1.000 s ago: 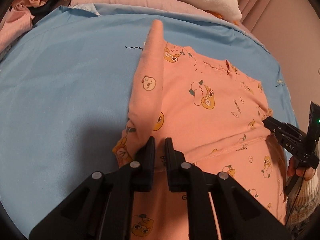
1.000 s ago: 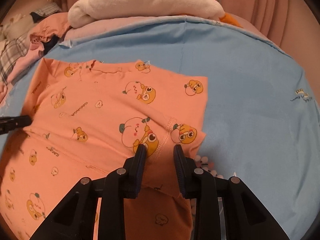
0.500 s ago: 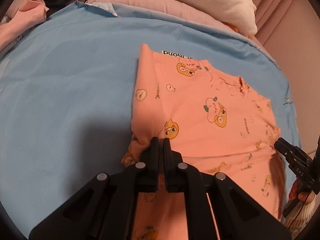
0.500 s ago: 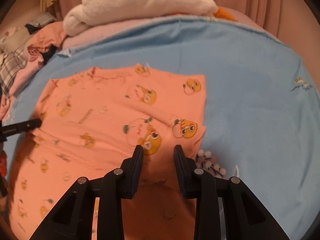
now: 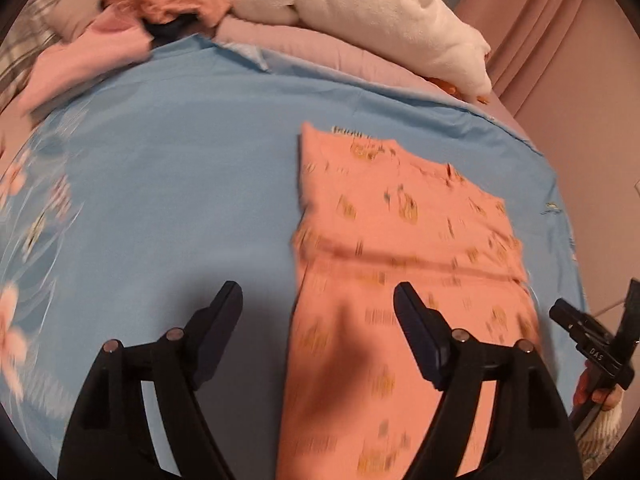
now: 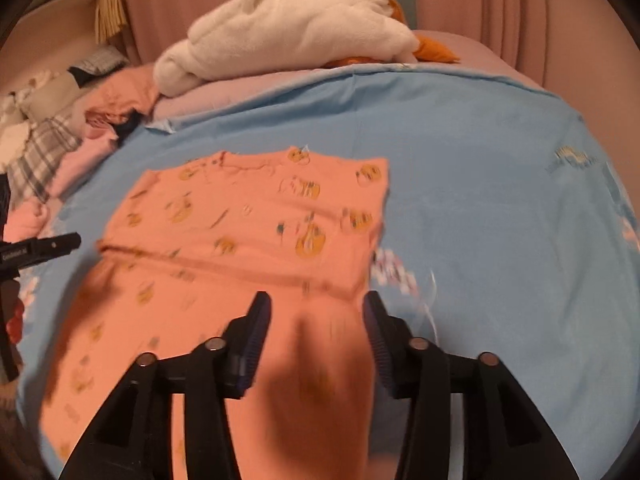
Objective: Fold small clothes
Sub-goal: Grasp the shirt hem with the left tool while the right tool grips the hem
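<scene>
Both views motion-blurred; the prints on the orange garment [image 5: 404, 264] smear into streaks and its near end is cut off by the frame bottom. Left gripper [image 5: 318, 312]: jaws spread wide, holding nothing, hovering over the garment's left edge and the blue sheet [image 5: 180, 184]. A second ago those jaws were nearly closed on the folded sleeve, half a second ago fully pinched; now the sleeve is let go and lies flat, folded in along the garment's left side. Right gripper [image 6: 316, 320]: jaws also apart, wider than before, empty, above the garment's [image 6: 256, 232] right lower part; cloth under it is in shadow, hard to read. Each gripper's tip shows at the edge of the other's view, mostly cut off, along with a bit of the person's hand. The garment lies flat on the sheet with a crosswise seam or fold mid-way. Far behind: white plush blanket [image 6: 288, 36], pile of pink and plaid clothes [image 6: 60, 136], pink curtain [image 5: 560, 20].
</scene>
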{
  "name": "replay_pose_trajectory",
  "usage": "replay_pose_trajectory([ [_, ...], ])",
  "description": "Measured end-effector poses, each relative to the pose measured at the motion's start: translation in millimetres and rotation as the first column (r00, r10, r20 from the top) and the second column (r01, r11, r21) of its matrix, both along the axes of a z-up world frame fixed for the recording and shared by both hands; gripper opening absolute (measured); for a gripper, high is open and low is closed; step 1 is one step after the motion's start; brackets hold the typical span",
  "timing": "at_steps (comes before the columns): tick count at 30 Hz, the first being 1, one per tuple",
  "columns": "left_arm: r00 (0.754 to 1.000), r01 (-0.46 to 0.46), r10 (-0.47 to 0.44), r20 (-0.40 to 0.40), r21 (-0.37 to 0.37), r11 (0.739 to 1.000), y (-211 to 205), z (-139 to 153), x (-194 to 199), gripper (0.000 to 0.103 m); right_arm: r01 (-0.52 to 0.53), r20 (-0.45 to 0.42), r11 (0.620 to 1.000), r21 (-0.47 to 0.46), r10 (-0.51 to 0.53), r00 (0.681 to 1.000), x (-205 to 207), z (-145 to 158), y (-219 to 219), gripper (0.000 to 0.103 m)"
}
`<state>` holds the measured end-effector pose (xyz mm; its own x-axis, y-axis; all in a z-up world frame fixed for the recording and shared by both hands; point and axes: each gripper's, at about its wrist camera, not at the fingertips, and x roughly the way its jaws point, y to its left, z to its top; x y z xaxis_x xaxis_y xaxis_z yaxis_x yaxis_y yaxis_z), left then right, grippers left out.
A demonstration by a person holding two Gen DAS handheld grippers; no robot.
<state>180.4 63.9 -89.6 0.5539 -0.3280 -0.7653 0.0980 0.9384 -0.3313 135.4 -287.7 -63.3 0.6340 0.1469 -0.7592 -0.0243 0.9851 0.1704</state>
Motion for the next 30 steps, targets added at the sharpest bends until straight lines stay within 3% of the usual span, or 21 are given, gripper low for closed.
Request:
replay_pose_trajectory([
  [7, 0.995, -0.050, 0.044, -0.086, -0.068, 0.996, 34, -22, -89, 0.078, 0.058, -0.066, 0.994, 0.097, -0.052, 0.996, -68, -13, -24, 0.051],
  [12, 0.986, -0.048, 0.026, -0.162, -0.136, 0.990, 28, -45, -122, 0.078, 0.131, -0.142, 0.972, 0.194, -0.105, 0.984, -103, -31, -39, 0.051],
  [16, 0.986, -0.028, -0.007, -0.167, -0.203, 0.979, 21, -46, -135, 0.078, 0.144, -0.184, 0.962, 0.231, -0.102, 0.978, -121, -43, -40, 0.051],
  [21, 0.983, 0.008, -0.059, -0.177, -0.276, 0.961, 16, -47, -146, 0.077, 0.087, -0.193, 0.945, 0.316, -0.026, 0.981, -140, -47, -34, 0.051],
  [27, 0.980, 0.051, -0.100, -0.173, -0.270, 0.962, 3, -50, -156, 0.076, 0.060, -0.198, 0.906, 0.420, 0.026, 0.980, -149, -56, -34, 0.051],
  [30, 0.977, 0.074, -0.126, -0.172, -0.278, 0.958, -5, -51, -153, 0.065, 0.041, -0.194, 0.896, 0.442, 0.050, 0.980, -145, -59, -29, 0.051],
])
